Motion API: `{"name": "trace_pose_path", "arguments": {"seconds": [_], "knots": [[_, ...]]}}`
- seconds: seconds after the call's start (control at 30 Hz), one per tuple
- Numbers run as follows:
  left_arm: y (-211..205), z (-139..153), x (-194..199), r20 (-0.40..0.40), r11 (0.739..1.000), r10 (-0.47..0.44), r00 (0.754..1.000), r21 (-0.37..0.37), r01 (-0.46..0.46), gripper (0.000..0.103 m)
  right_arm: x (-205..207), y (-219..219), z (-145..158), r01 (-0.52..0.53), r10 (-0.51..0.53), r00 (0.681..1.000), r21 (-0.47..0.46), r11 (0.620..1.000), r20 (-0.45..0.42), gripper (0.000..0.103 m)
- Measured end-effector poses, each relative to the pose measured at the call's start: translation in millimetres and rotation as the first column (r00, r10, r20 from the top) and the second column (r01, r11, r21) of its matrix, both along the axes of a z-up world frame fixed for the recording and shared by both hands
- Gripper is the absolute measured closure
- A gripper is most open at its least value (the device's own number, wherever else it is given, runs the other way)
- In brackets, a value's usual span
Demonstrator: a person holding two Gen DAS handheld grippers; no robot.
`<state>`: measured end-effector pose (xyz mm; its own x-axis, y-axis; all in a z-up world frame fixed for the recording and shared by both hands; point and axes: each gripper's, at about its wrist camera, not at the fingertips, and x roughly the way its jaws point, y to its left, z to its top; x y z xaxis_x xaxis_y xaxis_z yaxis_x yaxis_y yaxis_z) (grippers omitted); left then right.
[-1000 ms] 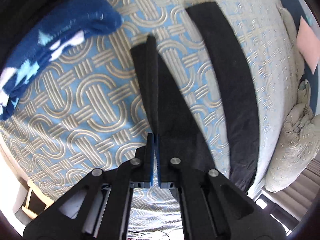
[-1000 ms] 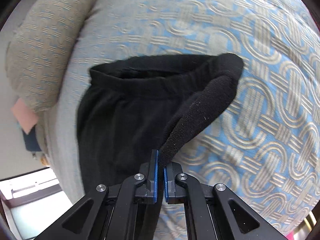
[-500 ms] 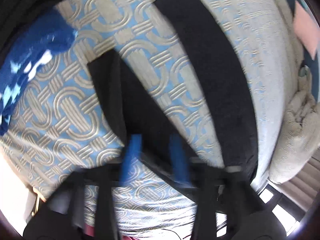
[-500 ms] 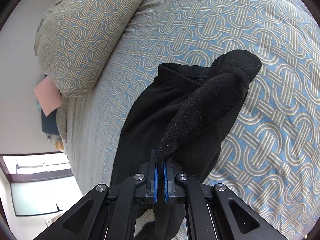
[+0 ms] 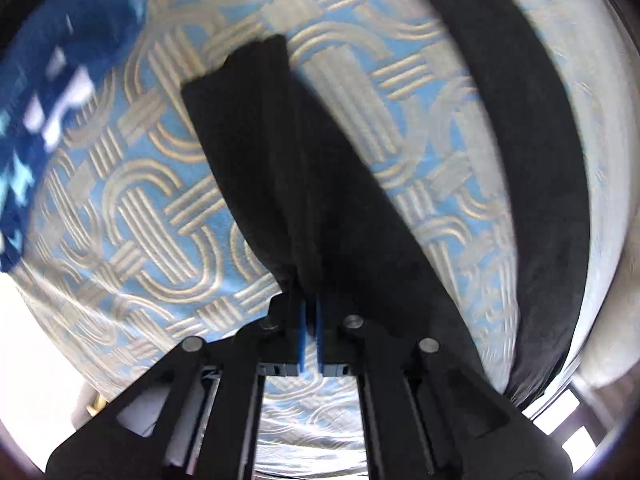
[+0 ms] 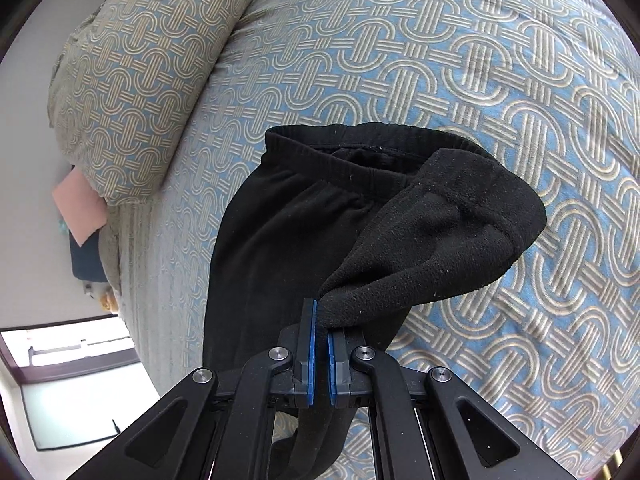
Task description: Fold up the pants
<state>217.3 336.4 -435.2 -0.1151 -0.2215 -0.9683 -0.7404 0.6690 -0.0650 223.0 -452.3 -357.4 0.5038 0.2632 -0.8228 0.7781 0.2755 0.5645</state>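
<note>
Left claw (image 5: pixel 310 330) has its blue pads pinched nearly together on a black pant leg (image 5: pixel 256 152), and the cloth runs up and away from the pads to a squared-off cuff lying over the patterned bedspread (image 5: pixel 132 208). The second leg (image 5: pixel 532 128) stretches along the bed to the right of it, apart from the held one, with a strip of blue-and-beige pattern between them. The left view is a touch blurred. At the far left edge sits a dark blue fleece item with white and pale blue shapes (image 5: pixel 52 80), off the pants.

Over to the right claw (image 6: pixel 321 344): pads drawn in tight on a bunched corner of the black pants (image 6: pixel 288 240) at the waist end. That pinched corner is lifted and folded over in a thick fuzzy roll, showing the fleecy inside, while the elastic waistband (image 6: pixel 360 148) lies flat on the bedspread beyond it. The rest of the garment spreads down the bed toward the lower left of this view. A pillow (image 6: pixel 144 64) in the same pattern rests at the upper left, well apart from the waistband. A pink item (image 6: pixel 80 204) shows just below the pillow.
</note>
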Motion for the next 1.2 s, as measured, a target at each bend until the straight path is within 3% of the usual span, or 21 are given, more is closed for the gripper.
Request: {"name": "trace_pose_path", "arguments": {"seconds": [0.1,0.43,0.7,0.9,1.07,1.13,1.2], "knots": [[-3.4,28.1,-3.2,0.052,0.999,-0.039,0.998,-0.004,0.040,0.099,0.2,0.1,4.3,-0.009,0.009,1.000,-0.006,1.000,0.007,0.100],[20.0,88.7,9.1,0.210,0.993,0.043,0.977,-0.113,-0.019,0.099,18.9,1.3,26.4,-0.003,0.001,0.996,0.024,1.000,0.085,0.100],[34.9,90.4,81.3,0.180,0.989,0.100,0.979,-0.126,-0.078,0.099,84.9,-8.4,47.9,-0.009,0.004,0.988,0.035,0.999,0.156,0.100],[36.2,78.5,167.6,0.166,0.995,0.097,0.981,-0.047,-0.090,0.100,162.9,-4.8,31.7,-0.069,0.073,0.994,-0.043,0.997,0.086,0.100],[25.1,55.4,201.2,0.215,0.993,0.118,0.970,-0.046,-0.111,0.099,218.8,-1.3,-12.1,-0.137,0.132,0.990,-0.100,0.986,-0.051,0.098],[18.1,53.2,200.4,0.223,0.996,0.085,0.971,-0.044,-0.077,0.093,226.9,-0.7,-29.7,-0.141,0.129,0.983,-0.091,0.986,-0.131,0.092],[15.8,51.1,202.4,0.249,0.998,0.057,0.967,-0.053,-0.045,0.068,228.4,1.2,-37.3,-0.150,0.135,0.979,-0.099,0.984,-0.150,0.081]]}}
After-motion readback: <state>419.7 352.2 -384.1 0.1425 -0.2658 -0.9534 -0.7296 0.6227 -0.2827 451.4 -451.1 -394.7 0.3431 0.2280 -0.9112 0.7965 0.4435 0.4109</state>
